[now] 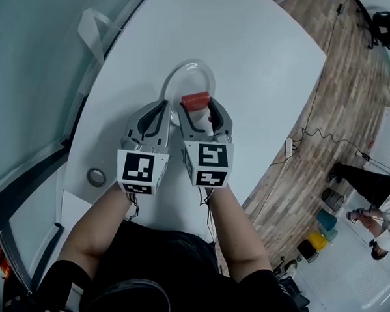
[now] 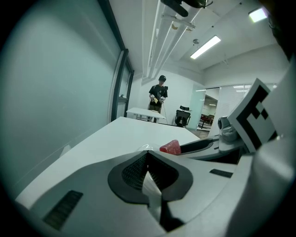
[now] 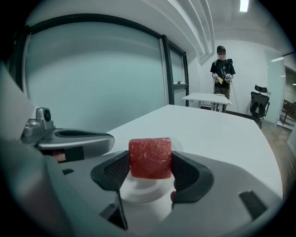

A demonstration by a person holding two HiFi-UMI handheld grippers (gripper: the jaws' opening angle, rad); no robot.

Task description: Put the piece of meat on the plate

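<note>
A red block of meat (image 3: 150, 158) is clamped between the jaws of my right gripper (image 3: 150, 172), which is shut on it. In the head view the meat (image 1: 195, 100) hangs over the near part of a clear plate (image 1: 183, 77) on the white table. The plate (image 3: 143, 193) shows below the meat in the right gripper view. My left gripper (image 1: 159, 111) sits just left of the right one, at the plate's near left edge, with its jaws closed together and nothing between them. From the left gripper view the meat (image 2: 170, 147) appears to the right.
A roll of tape (image 1: 96, 177) lies on the table near its left front edge. A glass wall runs along the left. A person (image 2: 158, 97) stands at a far table, and another person (image 1: 375, 207) is on the wooden floor at right.
</note>
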